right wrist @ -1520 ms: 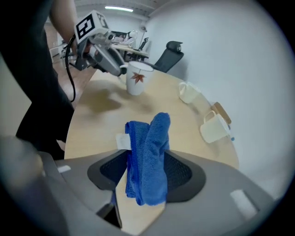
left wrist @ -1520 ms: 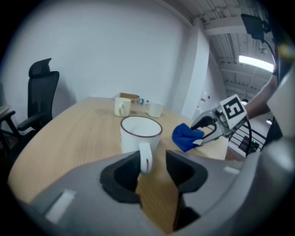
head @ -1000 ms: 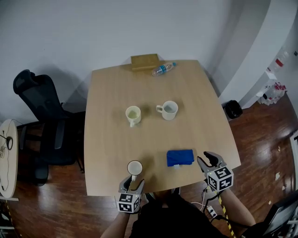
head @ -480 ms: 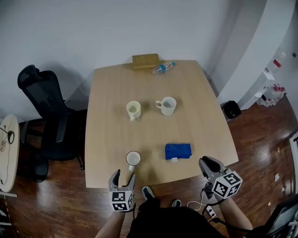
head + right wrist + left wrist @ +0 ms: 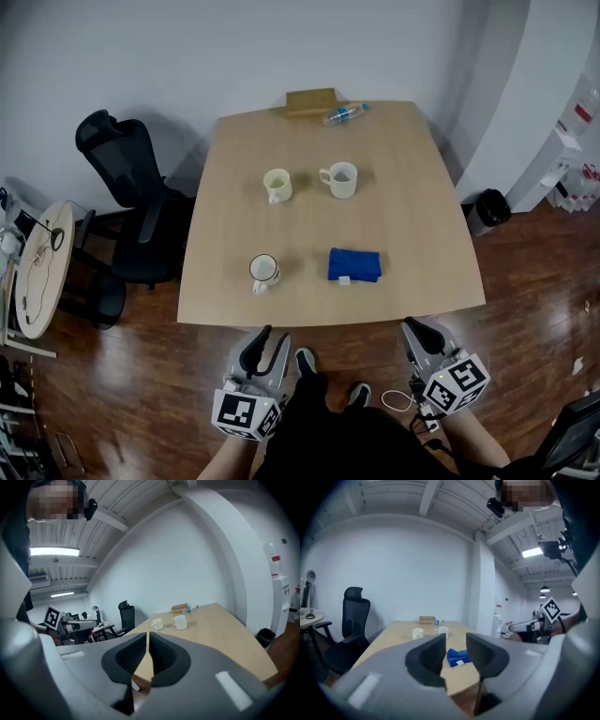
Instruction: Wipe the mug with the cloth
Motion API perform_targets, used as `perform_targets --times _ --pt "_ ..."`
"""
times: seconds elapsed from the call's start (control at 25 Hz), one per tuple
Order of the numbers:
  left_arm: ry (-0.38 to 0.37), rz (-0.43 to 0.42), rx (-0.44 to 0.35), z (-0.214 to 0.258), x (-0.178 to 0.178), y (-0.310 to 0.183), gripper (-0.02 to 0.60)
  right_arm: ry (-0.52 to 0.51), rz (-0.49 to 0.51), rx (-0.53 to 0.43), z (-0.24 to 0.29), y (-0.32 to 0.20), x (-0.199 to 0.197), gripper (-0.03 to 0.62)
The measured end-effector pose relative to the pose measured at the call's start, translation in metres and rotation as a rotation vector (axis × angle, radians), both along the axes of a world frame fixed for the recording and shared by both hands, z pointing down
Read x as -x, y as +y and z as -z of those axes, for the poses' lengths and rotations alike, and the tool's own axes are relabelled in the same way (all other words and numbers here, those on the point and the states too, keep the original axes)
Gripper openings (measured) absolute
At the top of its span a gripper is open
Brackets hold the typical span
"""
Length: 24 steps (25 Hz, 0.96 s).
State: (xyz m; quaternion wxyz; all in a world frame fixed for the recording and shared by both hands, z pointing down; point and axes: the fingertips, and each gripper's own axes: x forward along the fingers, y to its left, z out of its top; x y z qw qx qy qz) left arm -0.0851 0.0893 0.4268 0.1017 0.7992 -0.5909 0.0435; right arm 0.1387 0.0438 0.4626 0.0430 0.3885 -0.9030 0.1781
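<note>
The mug [image 5: 265, 270] stands upright on the near left part of the table [image 5: 412, 225], its handle turned toward the near edge, with nothing touching it.

At the far left, a round side table [image 5: 42, 281] stands on the wood floor, with a black chair [image 5: 122, 178] between it and the table. The left gripper [image 5: 269, 339] hangs off the table, just beyond its near edge and nearly in line with the mug. Its jaws are closing with a narrow gap left between them, and nothing is in that gap. A cream mug [image 5: 277, 184] sits farther back, well apart from the near one. Right of it stands a white mug [image 5: 342, 178], handle to the left. A brown box [image 5: 311, 101] lies at the far edge, and a bottle [image 5: 345, 113] lies on its side just right of it.

The blue cloth [image 5: 354, 265] lies folded flat, right of the near mug and apart from it. The right gripper [image 5: 413, 330] hangs off the near edge as well, to the right of the cloth, with its jaws brought together on nothing. A black bin [image 5: 489, 208] stands on the floor to the right of the table.
</note>
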Motion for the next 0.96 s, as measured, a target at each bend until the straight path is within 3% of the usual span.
perform_targets --times 0.2,0.52,0.68,0.96 --pt "0.026 -0.011 0.001 0.005 -0.034 0.030 0.123 -0.003 -0.037 -0.023 0.001 0.020 -0.020 0.015" --pt "0.050 -0.069 0.034 -0.002 -0.039 0.049 0.123 0.056 -0.031 -0.098 0.012 0.040 -0.003 0.012" --pt "0.026 -0.103 0.033 -0.004 -0.030 0.056 0.123 0.076 -0.033 -0.109 0.011 0.045 0.016 0.012" --pt "0.048 -0.081 0.064 -0.015 0.006 0.061 0.123 0.090 -0.039 -0.131 0.017 0.047 0.039 0.011"
